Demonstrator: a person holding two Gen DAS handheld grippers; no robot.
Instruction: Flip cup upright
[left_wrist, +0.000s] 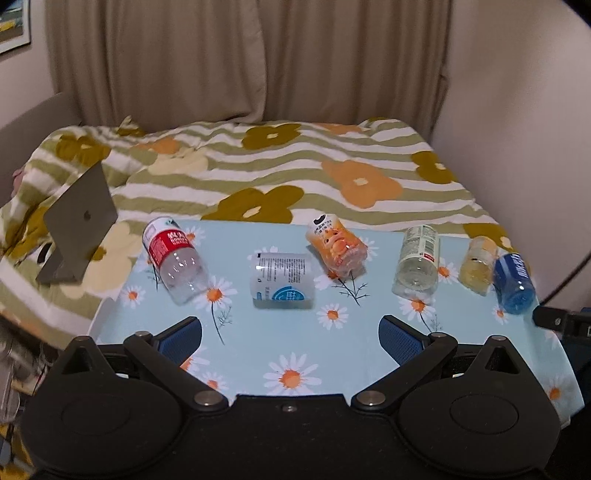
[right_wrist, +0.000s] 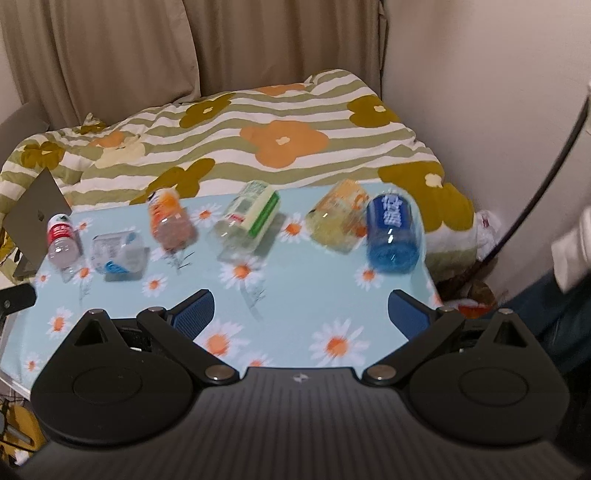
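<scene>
While both tools hang above the near edge of the table (left_wrist: 258, 350), 6 cut-bottle cups lie on their sides in a row across its daisy-print cloth. The left gripper (left_wrist: 290, 336) has its blue-padded fingers (left_wrist: 181, 338) spread wide with nothing between them, and the right gripper (right_wrist: 301, 314) is spread just as wide and equally bare.

From left to right in the left wrist view lie the red-label cup (left_wrist: 173, 260), the clear cup with a teal mark (left_wrist: 282, 280), the orange cup (left_wrist: 338, 247), the green-label cup (left_wrist: 417, 260), the yellow cup (left_wrist: 478, 264) and the blue cup (left_wrist: 513, 282). The yellow and blue cups lie just beside each other; the rest are apart. The right wrist view is motion-blurred.

Beyond the table, a grey laptop (left_wrist: 79, 223) stands open on the flowered, striped bedspread (left_wrist: 295, 166).
</scene>
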